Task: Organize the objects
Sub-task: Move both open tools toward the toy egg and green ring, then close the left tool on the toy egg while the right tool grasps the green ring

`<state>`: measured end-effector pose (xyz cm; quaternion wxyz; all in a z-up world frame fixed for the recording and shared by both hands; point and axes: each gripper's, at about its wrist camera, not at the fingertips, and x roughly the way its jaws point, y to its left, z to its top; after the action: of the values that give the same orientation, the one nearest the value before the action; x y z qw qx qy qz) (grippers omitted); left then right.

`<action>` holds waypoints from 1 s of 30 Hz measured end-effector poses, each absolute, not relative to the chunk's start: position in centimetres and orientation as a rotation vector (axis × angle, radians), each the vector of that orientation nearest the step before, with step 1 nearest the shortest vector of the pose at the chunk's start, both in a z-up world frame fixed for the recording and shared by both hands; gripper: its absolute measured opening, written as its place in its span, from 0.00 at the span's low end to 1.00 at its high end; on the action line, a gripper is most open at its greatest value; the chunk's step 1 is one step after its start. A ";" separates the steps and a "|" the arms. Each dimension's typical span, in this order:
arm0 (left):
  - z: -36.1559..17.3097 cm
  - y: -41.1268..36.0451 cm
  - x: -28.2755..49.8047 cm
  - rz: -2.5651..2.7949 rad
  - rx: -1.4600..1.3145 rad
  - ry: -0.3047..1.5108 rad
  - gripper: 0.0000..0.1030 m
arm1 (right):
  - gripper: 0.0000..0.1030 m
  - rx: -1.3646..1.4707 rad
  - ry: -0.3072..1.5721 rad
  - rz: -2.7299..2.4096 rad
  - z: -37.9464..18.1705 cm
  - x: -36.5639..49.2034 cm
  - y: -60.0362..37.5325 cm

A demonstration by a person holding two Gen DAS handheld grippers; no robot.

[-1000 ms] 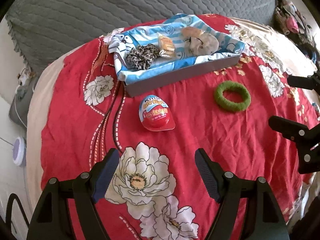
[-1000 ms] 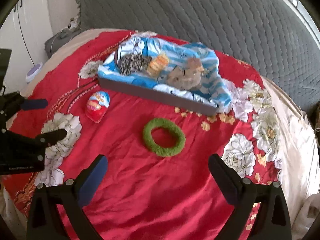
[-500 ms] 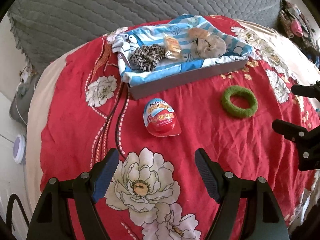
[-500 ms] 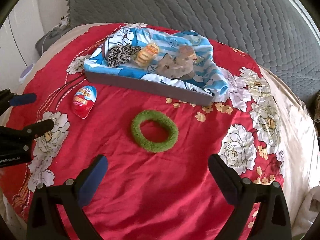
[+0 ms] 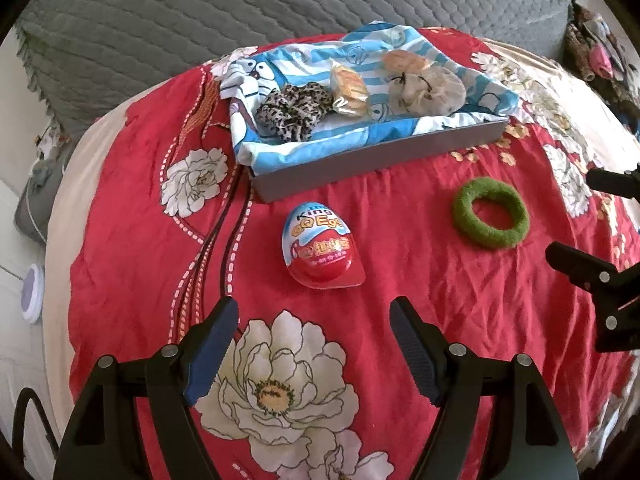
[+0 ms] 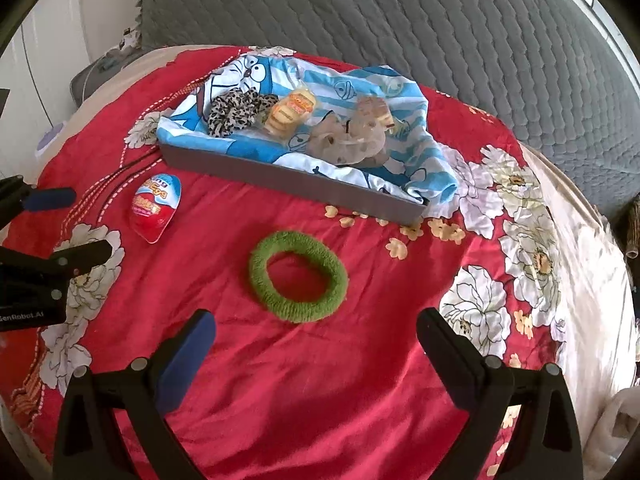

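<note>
A red and blue toy egg lies on the red flowered cloth, just ahead of my left gripper, which is open and holds nothing. A green fuzzy ring lies in front of my right gripper, also open and holding nothing. Behind both stands a grey tray lined with a blue cartoon cloth. In it lie a leopard-print scrunchie, a wrapped snack and a pale pouch. The same egg and tray appear in the right wrist view.
A grey quilted cushion rises behind the tray. The round table's edge drops off on the left, where a small white and purple disc lies on the floor. Dark clutter sits at the far right.
Both grippers have drawn closer to the cloth; the egg and the green ring look larger and nearer to the fingertips. Nothing was touched or moved.
</note>
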<state>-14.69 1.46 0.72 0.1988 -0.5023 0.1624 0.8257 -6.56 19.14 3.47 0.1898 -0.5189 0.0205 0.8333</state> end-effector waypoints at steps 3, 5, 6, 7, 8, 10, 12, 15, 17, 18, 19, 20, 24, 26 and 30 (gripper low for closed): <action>0.5 1.6 -15.2 2.311 -1.434 0.436 0.77 | 0.98 -1.457 0.057 2.336 3.2 -7.0 19.3; 0.4 2.1 -15.4 2.304 -1.433 0.451 0.77 | 0.98 -1.457 0.062 2.328 2.9 -7.4 19.5; 0.5 2.2 -15.4 2.300 -1.422 0.458 0.77 | 0.98 -1.462 0.064 2.325 2.8 -7.5 19.6; 0.5 2.5 -15.4 2.289 -1.415 0.471 0.77 | 0.98 -1.460 0.057 2.317 2.7 -7.7 19.7; 0.5 2.5 -15.5 2.278 -1.420 0.473 0.77 | 0.98 -1.458 0.055 2.316 2.7 -7.7 19.7; 0.5 2.5 -15.7 2.249 -1.442 0.467 0.77 | 0.98 -1.465 0.055 2.314 2.5 -8.0 19.7; 0.3 2.3 -15.8 2.228 -1.470 0.492 0.77 | 0.98 -1.459 0.050 2.314 2.6 -8.1 19.8; 0.1 2.1 -15.9 2.225 -1.481 0.552 0.77 | 0.98 -1.451 0.036 2.311 2.6 -8.2 19.8; 0.0 2.3 -16.0 2.230 -1.459 0.605 0.77 | 0.98 -1.448 0.042 2.305 2.6 -8.4 20.1; 0.0 2.4 -15.9 2.229 -1.451 0.635 0.77 | 0.98 -1.443 0.046 2.304 2.7 -8.4 20.2; 0.1 2.6 -15.9 2.227 -1.431 0.647 0.77 | 0.98 -1.436 0.055 2.309 2.8 -8.4 20.4; 0.3 2.6 -16.0 2.225 -1.420 0.638 0.77 | 0.98 -1.436 0.058 2.318 2.8 -8.5 20.5; 0.2 2.6 -16.6 2.243 -1.419 0.591 0.77 | 0.98 -1.439 0.026 2.319 2.6 -8.9 20.9; -0.2 2.1 -17.3 2.250 -1.466 0.505 0.77 | 0.98 -1.440 0.020 2.318 2.4 -9.0 21.0; -1.0 1.4 -18.2 2.271 -1.516 0.419 0.77 | 0.98 -1.454 0.026 2.313 1.8 -9.3 21.2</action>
<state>-18.15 1.42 -1.03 0.1882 -0.5390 0.1490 0.8073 -9.26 21.19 1.83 0.2032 -0.5211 0.0092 0.8289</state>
